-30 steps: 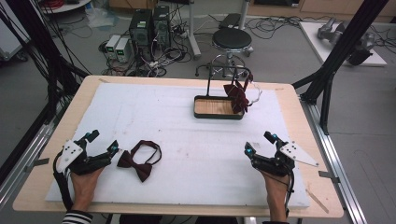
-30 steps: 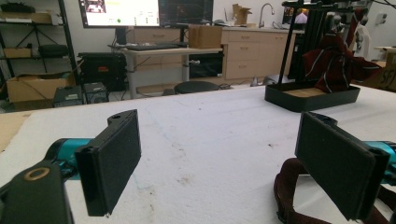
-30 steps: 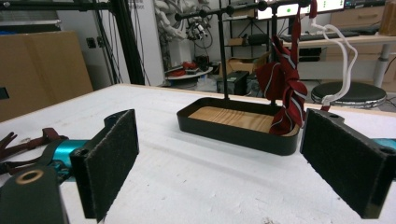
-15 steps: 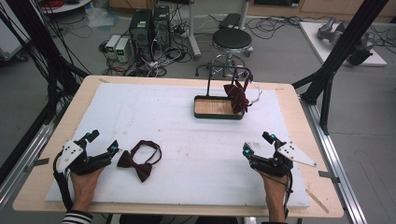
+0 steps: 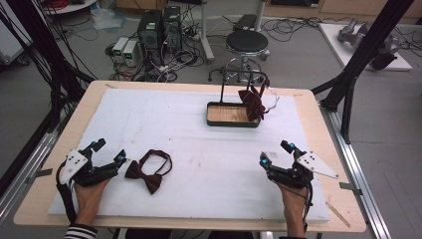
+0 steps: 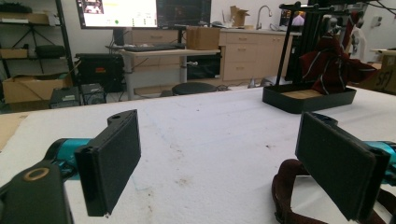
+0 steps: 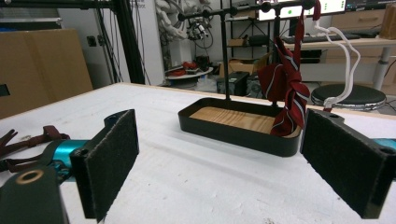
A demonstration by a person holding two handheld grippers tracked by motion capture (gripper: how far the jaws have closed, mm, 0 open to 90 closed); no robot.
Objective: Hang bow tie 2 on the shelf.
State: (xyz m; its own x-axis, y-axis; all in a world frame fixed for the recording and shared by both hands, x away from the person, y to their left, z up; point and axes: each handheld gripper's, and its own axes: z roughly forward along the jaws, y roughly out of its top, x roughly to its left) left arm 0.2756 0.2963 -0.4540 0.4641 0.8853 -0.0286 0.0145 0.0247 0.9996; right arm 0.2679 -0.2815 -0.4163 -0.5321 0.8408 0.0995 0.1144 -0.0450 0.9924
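Lying flat on the white mat [image 5: 199,149], the dark red bow tie [image 5: 148,172] sits just past the tips of the left gripper [image 5: 110,155], a bit to the side of them. In the left gripper view its strap loop [image 6: 289,191] peeks out low, behind the far-side pad, w/ nothing between the two pads [image 6: 114,161]. Both pads stand wide apart & hold nothing.

The right gripper [image 5: 275,154] is also wide open & holds nothing. It rests near the front edge of the mat, well apart from the bow tie. Straight ahead of its fingers stands the small black stand w/ a wood tray [image 7: 236,122]. A striped red tie [image 7: 286,88] hangs from the stand's bar [image 7: 243,9], and a white cord [image 7: 346,65] hangs next to it.

The step in hand looks like picking up the bow tie w/ the left gripper, prob. to hang it on the stand too.

To do it well:
- Turn the left gripper a bit so the bow's knot sits right between the pads, not off to one side.
- Keep the pads wide until they are low on both sides of the cloth.
- Pinch the thick middle knot, not the thin strap. The strap is floppy & could slip out.
- Press the tips down to the mat first, so the flat cloth gets caught.
- Lift slow, so the loop hangs free & doesn't snag.
- Keep the right gripper open & ready to help w/ the loop near the bar.
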